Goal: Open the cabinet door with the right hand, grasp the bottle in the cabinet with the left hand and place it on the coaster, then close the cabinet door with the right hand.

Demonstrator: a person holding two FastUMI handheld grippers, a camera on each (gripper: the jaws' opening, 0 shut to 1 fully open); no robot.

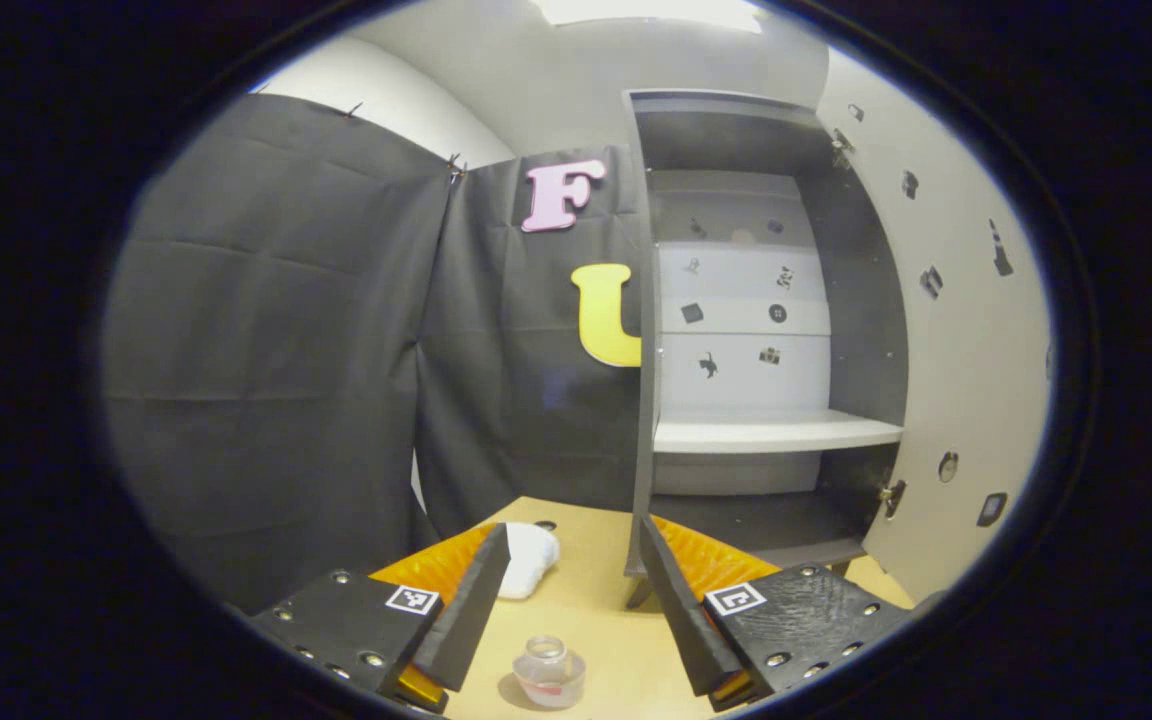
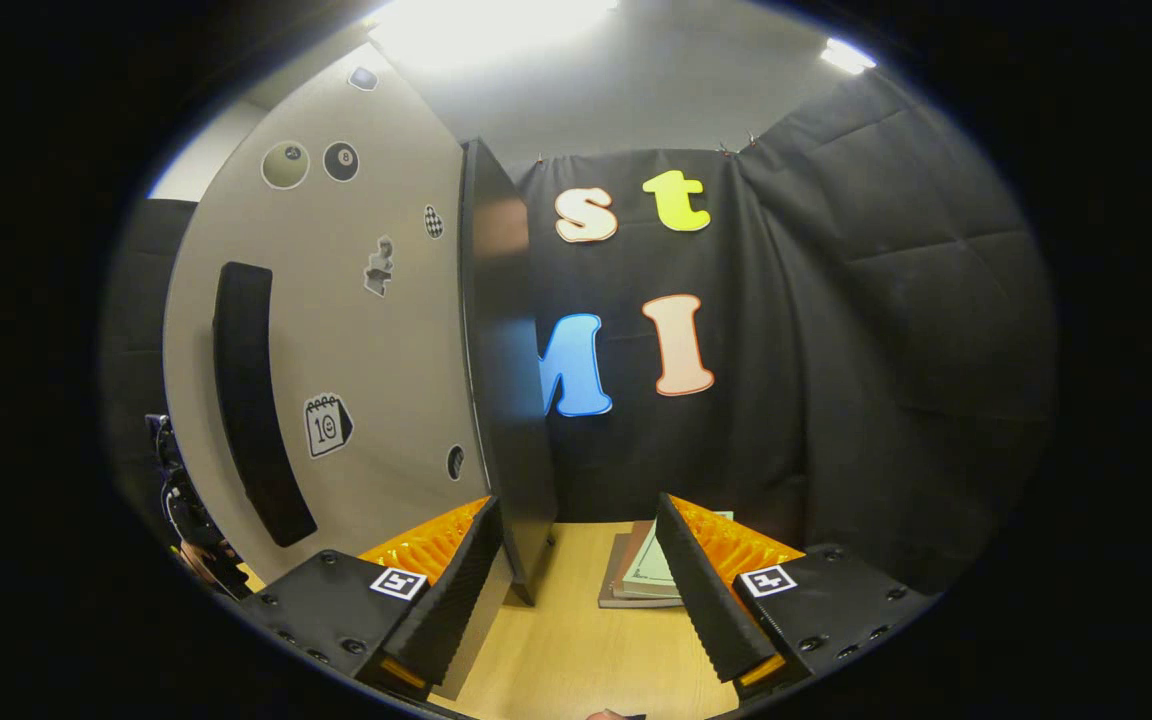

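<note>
Left gripper view puts the left gripper [image 1: 576, 610] low over the wooden table [image 1: 616, 640], its 2 fingers spread wide and grasping nothing. Between them, close to the bottom edge, stands the small clear bottle [image 1: 548, 672] on the table; it touches neither finger. I cannot make out a coaster under it. A white cloth-like lump [image 1: 528, 560] lies just beside the left finger, partly hidden by it, so its shape is hard to tell. Farther off the cabinet [image 1: 766, 330] stands open, with a pale shelf [image 1: 776, 432] that carries nothing I can see. Small dark stickers [image 1: 736, 310] on its back panel are too small to read. The cabinet door [image 1: 946, 350] is swung out to the right, and its lower part is cut off by the picture's edge.

Right gripper view has the right gripper [image 2: 576, 600] also spread apart and released, with the door's dark edge [image 2: 506, 380] rising between its fingers, nearer to the left one; I cannot tell if it touches. The door face carries a long dark handle [image 2: 256, 400]. Some flat books [image 2: 641, 575] lie behind the right finger, half covered. At the far left a dark object is too blurred to identify.
</note>
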